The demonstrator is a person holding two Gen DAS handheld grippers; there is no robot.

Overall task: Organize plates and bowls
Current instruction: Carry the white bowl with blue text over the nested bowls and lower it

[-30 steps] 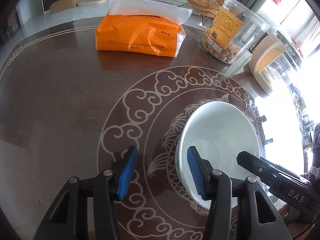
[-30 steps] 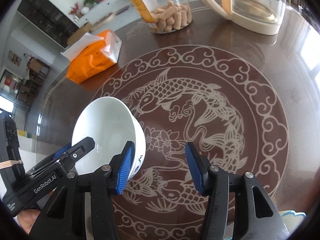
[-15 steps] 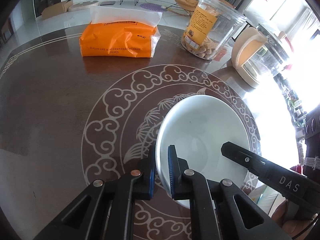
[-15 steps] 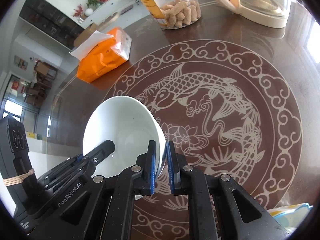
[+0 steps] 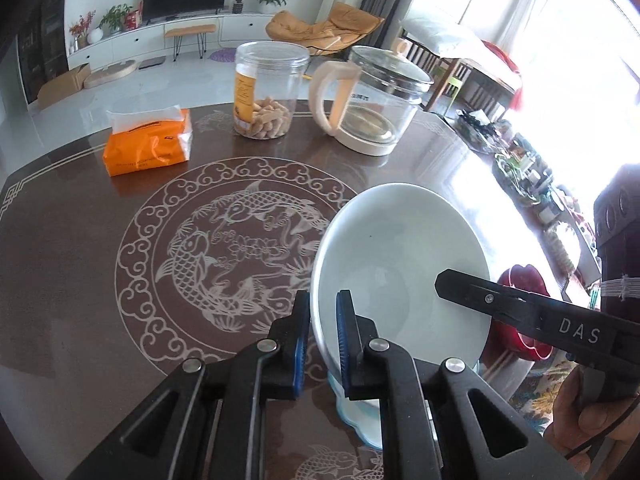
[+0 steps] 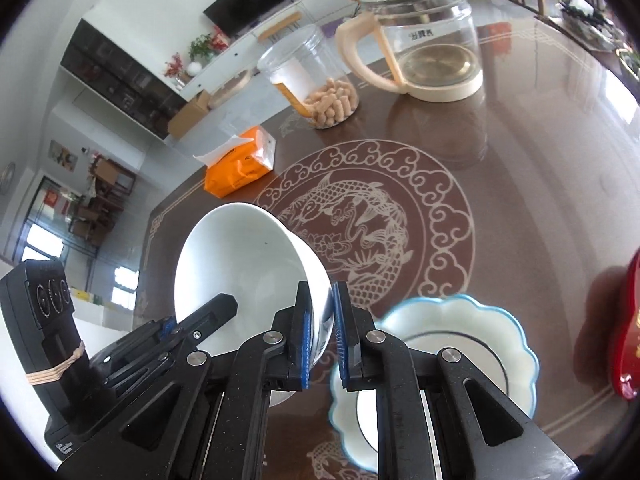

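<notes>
A white bowl (image 5: pixel 400 264) hangs tilted above the dark table, held from two sides. My left gripper (image 5: pixel 323 340) is shut on its near-left rim. My right gripper (image 6: pixel 320 336) is shut on the opposite rim of the same white bowl (image 6: pixel 240 264). The right gripper's black finger (image 5: pixel 500 300) reaches across the bowl in the left wrist view. Below and to the right lies a white plate with a scalloped blue edge (image 6: pixel 480 328); only a sliver of this scalloped plate (image 5: pixel 360 420) shows under the bowl in the left wrist view.
An orange tissue pack (image 5: pixel 148 148), a clear jar of snacks (image 5: pixel 266 92) and a glass kettle with a cream handle (image 5: pixel 376 100) stand at the table's far side. A red dish (image 6: pixel 632 328) sits at the right edge. A hand (image 5: pixel 592 412) grips the right tool.
Both grippers closed on the bowl's rim, then lifted it off the table and carried it toward the near side, over the blue-edged plate. The far objects now look smaller.
</notes>
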